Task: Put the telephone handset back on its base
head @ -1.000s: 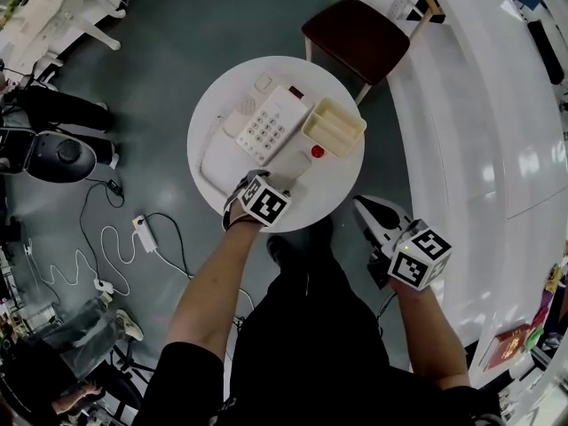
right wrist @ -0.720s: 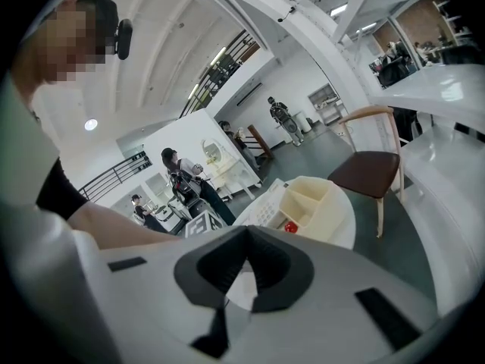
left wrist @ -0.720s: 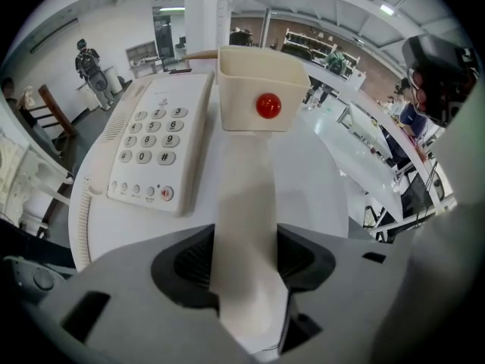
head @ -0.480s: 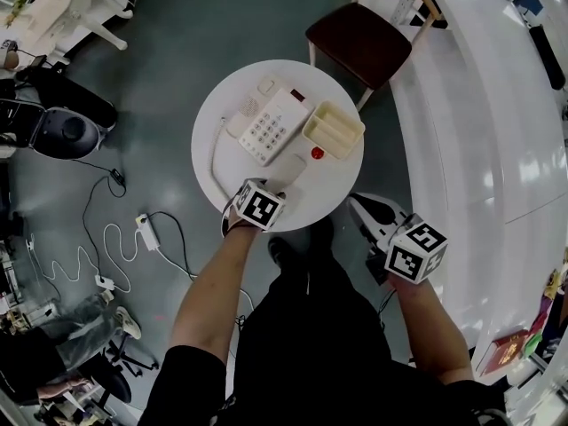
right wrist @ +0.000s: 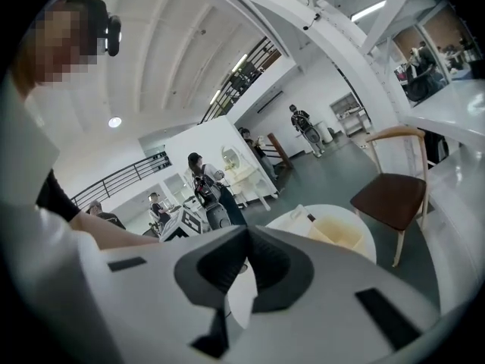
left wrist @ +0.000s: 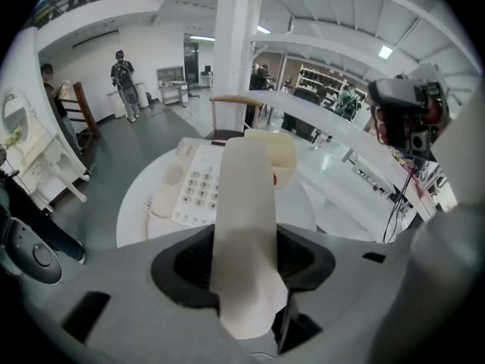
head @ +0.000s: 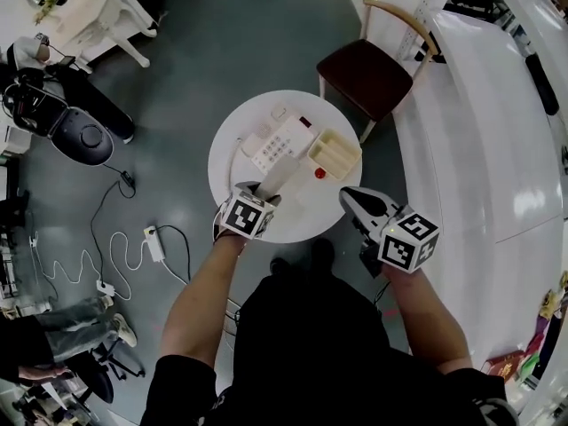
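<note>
- The telephone base sits on the round white table. Its empty cradle runs along the left side of the keypad, slanting from near-left to far-right in the head view.
- The left gripper is clamped on the near end of the handset, pads pressing both flanks, and holds it clear of the tabletop.
- The handset's long axis points away from the gripper toward the base. Its far end hangs over the right edge of the keypad, near the cream tray.
- So the cradle lies ahead and to the left of the handset, at a slight angle to it. By my reading, the coming move needs a shift to the left and a small turn to line the two axes up before lowering.
- The right gripper hangs off the table's right edge, jaws pressed together on nothing. It is farther from the base than the left one.
</note>
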A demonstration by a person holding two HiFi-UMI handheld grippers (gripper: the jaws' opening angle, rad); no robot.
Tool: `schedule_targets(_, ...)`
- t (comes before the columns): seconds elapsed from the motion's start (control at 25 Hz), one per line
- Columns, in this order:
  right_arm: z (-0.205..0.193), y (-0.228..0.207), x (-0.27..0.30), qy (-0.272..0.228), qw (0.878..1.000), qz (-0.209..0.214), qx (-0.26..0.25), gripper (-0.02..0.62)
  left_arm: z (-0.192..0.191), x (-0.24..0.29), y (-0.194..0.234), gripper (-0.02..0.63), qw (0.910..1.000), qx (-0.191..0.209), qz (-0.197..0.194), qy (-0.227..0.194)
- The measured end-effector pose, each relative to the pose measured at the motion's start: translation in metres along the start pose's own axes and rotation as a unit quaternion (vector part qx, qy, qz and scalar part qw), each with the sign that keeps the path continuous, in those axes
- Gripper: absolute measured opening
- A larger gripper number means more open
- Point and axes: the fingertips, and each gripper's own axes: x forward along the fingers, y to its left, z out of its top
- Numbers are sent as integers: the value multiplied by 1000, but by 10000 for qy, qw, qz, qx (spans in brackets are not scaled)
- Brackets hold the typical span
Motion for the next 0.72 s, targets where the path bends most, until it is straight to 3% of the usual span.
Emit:
schedule_targets(0.2, 16, 14, 10, -123, 9998, 108, -132, 6, 27, -51, 25, 216, 9976, -309, 203, -580)
schedule_targets(0.44, 42, 33, 44, -256, 9989, 40, -393, 6, 53, -100, 65, 216, 9923, -351, 252, -1158)
schedule_targets(0.72, 88, 76, 120, -561, 9954, -261, -726, 6, 82, -154, 133, 218, 9833, 9, 91, -1820)
